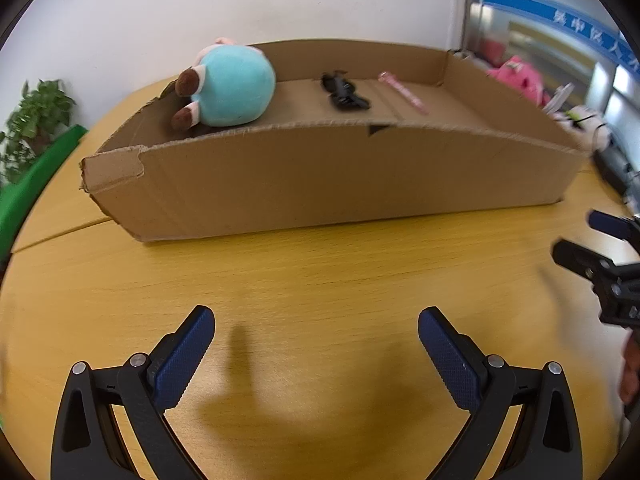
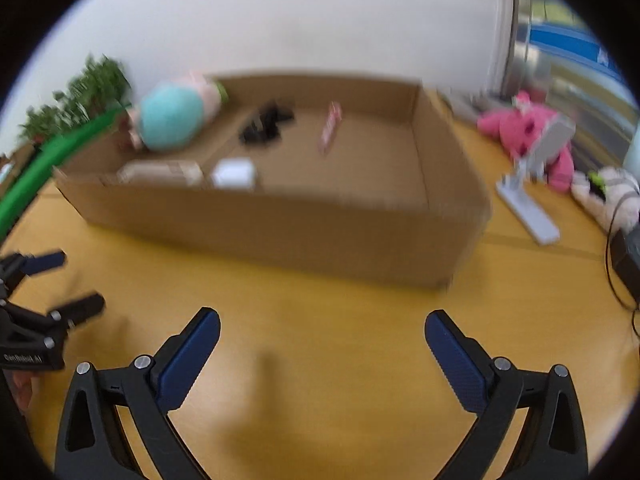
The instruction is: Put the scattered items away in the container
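A low cardboard box stands on the wooden table ahead of me; it also shows in the right wrist view. Inside lie a teal plush toy, a black clip-like item, a pink pen-like item, a white block and a pale packet. My left gripper is open and empty above the bare table in front of the box. My right gripper is open and empty too, to its right, and also shows in the left wrist view.
A pink plush, a white stand and a white plush lie right of the box. Black cables and a dark device sit at the far right. A green chair edge and a plant are at the left.
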Demonstrator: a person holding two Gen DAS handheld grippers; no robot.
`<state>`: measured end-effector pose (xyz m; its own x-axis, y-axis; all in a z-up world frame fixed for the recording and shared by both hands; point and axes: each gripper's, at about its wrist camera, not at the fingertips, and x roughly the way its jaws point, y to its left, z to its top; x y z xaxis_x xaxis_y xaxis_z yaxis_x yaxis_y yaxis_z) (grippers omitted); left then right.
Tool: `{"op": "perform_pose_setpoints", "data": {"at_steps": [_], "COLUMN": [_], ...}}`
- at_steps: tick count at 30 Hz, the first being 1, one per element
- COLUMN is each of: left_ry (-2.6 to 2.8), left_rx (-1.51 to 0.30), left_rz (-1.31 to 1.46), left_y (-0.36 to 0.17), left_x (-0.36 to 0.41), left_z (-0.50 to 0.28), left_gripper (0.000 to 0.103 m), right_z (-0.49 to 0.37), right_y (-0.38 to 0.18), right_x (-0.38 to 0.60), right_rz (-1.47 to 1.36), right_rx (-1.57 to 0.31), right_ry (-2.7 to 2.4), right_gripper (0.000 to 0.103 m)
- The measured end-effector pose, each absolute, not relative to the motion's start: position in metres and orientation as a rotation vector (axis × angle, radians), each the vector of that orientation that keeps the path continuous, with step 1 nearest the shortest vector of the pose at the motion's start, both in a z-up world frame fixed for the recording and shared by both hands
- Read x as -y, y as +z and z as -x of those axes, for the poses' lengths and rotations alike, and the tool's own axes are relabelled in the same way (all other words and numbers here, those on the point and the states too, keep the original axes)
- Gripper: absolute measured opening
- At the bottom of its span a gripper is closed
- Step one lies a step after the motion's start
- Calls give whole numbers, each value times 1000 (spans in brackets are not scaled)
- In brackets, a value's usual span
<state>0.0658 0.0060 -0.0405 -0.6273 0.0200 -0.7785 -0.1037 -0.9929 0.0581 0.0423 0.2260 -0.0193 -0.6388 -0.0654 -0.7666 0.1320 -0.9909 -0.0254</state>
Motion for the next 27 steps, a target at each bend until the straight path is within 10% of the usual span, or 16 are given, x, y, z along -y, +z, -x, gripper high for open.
{"op": "perform_pose_setpoints", "data": {"at_steps": [27], "left_ry": [2800], "left_rx": [27], "left_rz": [1421], "left_y": [-45], "left_x": [10], "left_z": [-45], "left_gripper": [103], "right_z": [-16], "right_y": [-43], "right_x": [-216], "right_rz": [-1363], "right_rx": [-86], "right_ry": [-2705], "right_gripper": [103]}}
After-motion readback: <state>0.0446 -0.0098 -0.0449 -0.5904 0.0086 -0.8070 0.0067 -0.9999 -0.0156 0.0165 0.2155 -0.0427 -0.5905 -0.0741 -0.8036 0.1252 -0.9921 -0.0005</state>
